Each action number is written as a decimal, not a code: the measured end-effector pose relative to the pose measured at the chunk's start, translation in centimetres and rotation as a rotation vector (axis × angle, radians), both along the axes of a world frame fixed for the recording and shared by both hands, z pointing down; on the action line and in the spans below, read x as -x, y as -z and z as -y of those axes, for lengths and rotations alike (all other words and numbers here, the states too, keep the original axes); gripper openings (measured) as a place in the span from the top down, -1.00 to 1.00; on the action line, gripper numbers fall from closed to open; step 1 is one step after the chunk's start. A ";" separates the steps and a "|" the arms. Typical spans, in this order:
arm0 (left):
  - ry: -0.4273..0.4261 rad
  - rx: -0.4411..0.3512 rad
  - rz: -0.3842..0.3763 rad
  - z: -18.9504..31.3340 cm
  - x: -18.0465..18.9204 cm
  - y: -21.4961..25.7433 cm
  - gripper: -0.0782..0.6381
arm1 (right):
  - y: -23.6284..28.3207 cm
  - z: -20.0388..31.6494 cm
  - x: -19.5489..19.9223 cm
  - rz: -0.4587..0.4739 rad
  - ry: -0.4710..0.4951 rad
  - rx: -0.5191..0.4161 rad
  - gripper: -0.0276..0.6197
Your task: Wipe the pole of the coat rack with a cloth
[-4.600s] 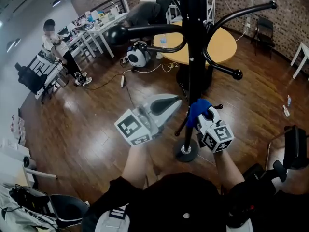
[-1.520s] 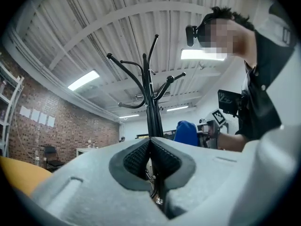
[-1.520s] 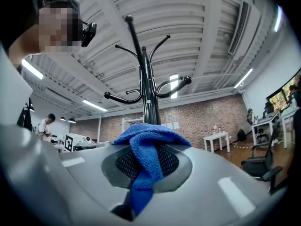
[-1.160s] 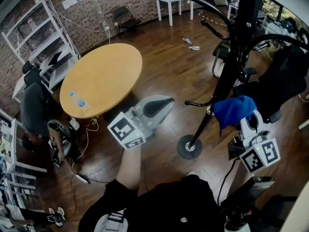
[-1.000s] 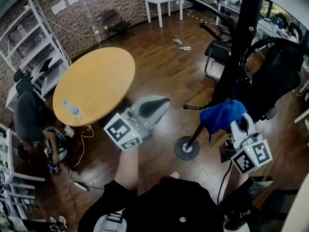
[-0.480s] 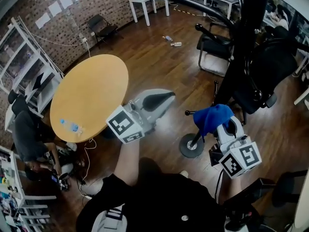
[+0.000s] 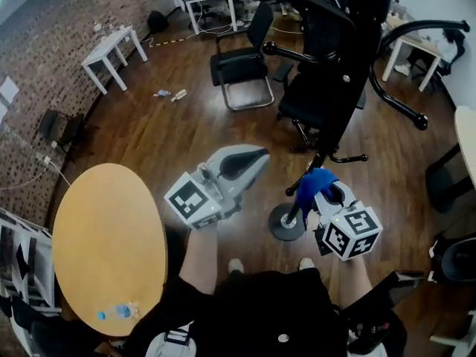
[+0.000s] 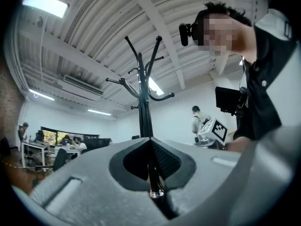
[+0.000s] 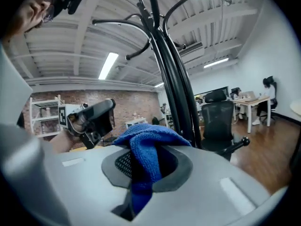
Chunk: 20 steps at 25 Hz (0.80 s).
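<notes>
Head view: my right tool [image 7: 320, 193] brings the blue cloth [image 7: 312, 183] low beside the coat rack's pole [image 7: 336, 106], ready to rub. Left gripper view: my left tool [image 8: 151, 149] is clenched on nothing and parked aside, out of the way. Right gripper view: the tool is clamped on the cloth, with the pole just behind it.

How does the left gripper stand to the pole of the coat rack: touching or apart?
Apart. The head view shows bare floor between the left gripper and the pole.
</notes>
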State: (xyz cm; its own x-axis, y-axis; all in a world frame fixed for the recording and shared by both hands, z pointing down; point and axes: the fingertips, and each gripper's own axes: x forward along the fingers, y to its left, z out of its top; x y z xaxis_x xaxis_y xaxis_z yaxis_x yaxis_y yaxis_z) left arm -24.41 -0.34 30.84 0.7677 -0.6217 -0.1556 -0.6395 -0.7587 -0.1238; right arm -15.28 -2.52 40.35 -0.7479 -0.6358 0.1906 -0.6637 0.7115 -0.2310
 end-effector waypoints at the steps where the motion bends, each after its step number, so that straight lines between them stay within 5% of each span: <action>1: -0.049 0.005 0.002 -0.1 0.5 -0.4 0.78 | -0.9 0.3 1.1 -0.003 -0.040 -0.001 0.82; 5: -0.176 0.033 -0.008 0.3 1.6 -0.9 0.78 | -3.3 2.6 3.4 0.010 -0.165 0.043 0.82; 12: -0.249 0.048 -0.019 0.6 1.1 -1.0 0.78 | -6.6 6.5 1.6 -0.181 -0.326 0.073 0.81; 15: -0.238 0.064 0.006 0.5 0.9 -1.2 0.78 | -5.1 5.8 1.3 -0.196 -0.351 0.002 0.82; 20: -0.266 0.028 0.016 1.0 0.2 -0.1 0.78 | 4.6 5.4 0.1 -0.064 -0.363 -0.205 0.82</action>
State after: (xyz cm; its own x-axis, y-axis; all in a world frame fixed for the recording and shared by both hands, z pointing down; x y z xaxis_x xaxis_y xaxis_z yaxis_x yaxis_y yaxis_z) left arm -24.64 -1.38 30.92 0.9070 -0.4014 -0.1275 -0.4151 -0.9032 -0.1090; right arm -15.35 -7.88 35.75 -0.4596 -0.8853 0.0711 -0.8879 0.4562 -0.0590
